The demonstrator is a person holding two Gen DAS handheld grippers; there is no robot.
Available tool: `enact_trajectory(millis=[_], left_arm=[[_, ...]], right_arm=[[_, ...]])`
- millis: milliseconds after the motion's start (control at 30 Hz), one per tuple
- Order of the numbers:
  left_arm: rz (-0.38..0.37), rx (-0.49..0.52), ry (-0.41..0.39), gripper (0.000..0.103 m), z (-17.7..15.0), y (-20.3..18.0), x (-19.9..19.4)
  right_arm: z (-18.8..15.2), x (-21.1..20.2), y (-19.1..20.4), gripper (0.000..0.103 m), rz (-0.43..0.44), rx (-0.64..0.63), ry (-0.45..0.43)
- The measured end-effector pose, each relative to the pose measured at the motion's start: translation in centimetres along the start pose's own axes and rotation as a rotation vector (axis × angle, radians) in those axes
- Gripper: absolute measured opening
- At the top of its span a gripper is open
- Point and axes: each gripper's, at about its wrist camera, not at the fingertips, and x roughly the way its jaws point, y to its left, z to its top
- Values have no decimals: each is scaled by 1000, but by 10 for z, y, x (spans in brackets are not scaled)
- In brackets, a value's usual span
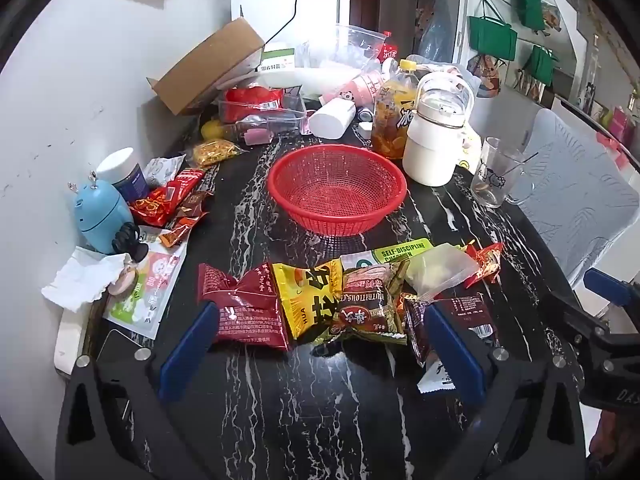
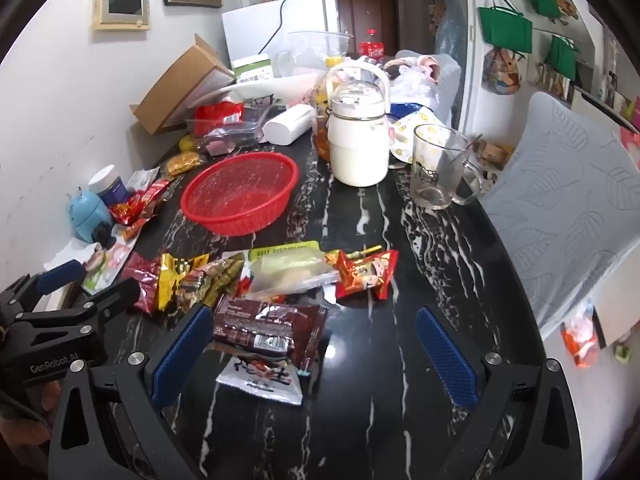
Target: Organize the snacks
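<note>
Red mesh basket [image 1: 338, 190] sits empty at mid-table on the black marble top [image 1: 320, 392]. We see the snack packets [image 1: 320, 300] lying in a row just before it. Left gripper [image 1: 320, 344] and right gripper [image 2: 316, 344] hover above them, jaws spread wide, gripping nothing.

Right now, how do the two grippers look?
Both are alike: black angular frames with silver bolts and two long fingers faced with blue textured pads. The left gripper bears white "GenRobot.AI" lettering on its side, seen from the right gripper.
</note>
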Motion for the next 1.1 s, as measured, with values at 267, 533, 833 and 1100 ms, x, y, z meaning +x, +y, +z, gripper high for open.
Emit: enact_trajectory(millis=[267,533,833,1100], left_arm=[[-42,-15,2,103,5,7,1],[-42,14,-14,103,2,0,-8],[-59,22,-17,103,2,0,-8],[-51,22,-14,103,0,0,-8]], right_arm=[[-1,-5,0,103,-12,2,-7],[-2,-8,-5,103,-7,38,-17],[-4,-5,-6,103,-5,43,-9],[-6,-4,-5,103,-7,42,-9]])
